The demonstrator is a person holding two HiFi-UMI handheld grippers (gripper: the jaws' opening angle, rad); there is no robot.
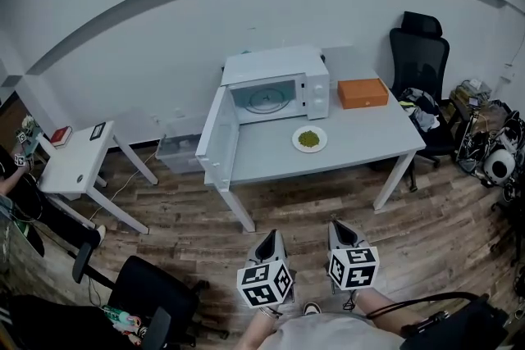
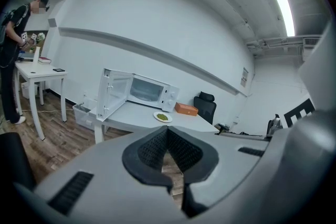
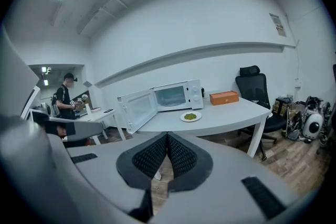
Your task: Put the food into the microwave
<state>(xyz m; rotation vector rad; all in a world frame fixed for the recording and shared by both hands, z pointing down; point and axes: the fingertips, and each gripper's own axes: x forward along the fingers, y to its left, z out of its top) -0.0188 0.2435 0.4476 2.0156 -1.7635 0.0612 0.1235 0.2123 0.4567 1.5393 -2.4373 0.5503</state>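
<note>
A white plate of green food [image 1: 309, 139] lies on the pale grey table [image 1: 369, 135], just in front of the white microwave [image 1: 279, 88]. The microwave's door [image 1: 220, 139] hangs wide open to the left, and the cavity shows only a glass turntable. Both grippers hover low in front of me, well short of the table. The left gripper [image 1: 270, 237] and the right gripper [image 1: 338, 227] are shut, with nothing between their jaws. The plate [image 2: 163, 117] and microwave [image 2: 148, 91] sit far ahead in the left gripper view. The right gripper view also shows the plate [image 3: 190, 116] and microwave [image 3: 176, 96].
An orange box [image 1: 362, 93] rests right of the microwave. A black office chair [image 1: 418, 53] stands at the table's right end, with clutter [image 1: 492, 143] beyond. A plastic bin [image 1: 176, 152] sits under the table. A small white side table [image 1: 78, 156] and a person [image 2: 14, 50] are at left. Another black chair [image 1: 148, 299] is near me.
</note>
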